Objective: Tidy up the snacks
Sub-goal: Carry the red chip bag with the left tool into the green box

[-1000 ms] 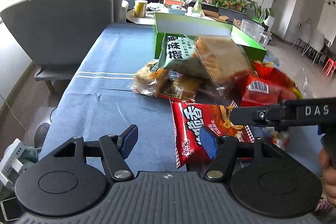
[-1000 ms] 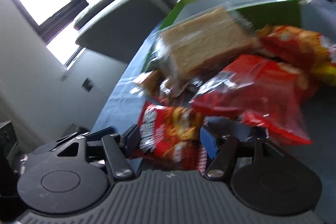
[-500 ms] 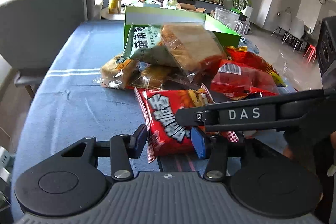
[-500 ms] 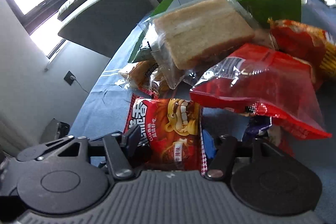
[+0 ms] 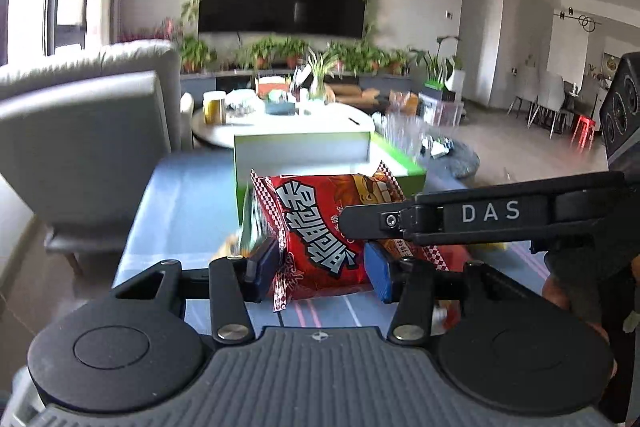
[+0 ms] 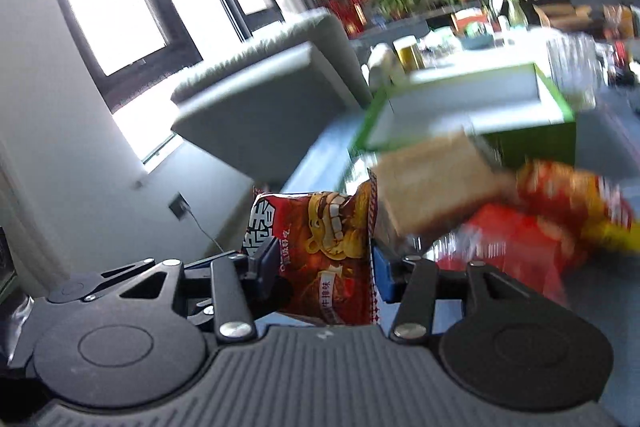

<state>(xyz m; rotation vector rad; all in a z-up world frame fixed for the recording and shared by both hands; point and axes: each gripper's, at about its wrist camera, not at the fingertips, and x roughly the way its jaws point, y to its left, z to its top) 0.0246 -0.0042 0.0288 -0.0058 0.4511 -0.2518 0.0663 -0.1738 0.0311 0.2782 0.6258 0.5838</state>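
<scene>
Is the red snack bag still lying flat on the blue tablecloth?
No. The red snack bag stands lifted between the left gripper fingers, well above the blue tablecloth, with the green box behind it.

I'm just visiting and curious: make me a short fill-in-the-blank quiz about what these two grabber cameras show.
1. Both grippers, left gripper and right gripper, have the same ____ snack bag between their fingers.
2. Behind the bag stands an open ____ box.
3. The table wears a ____ cloth.

Missing words: red; green; blue
</scene>
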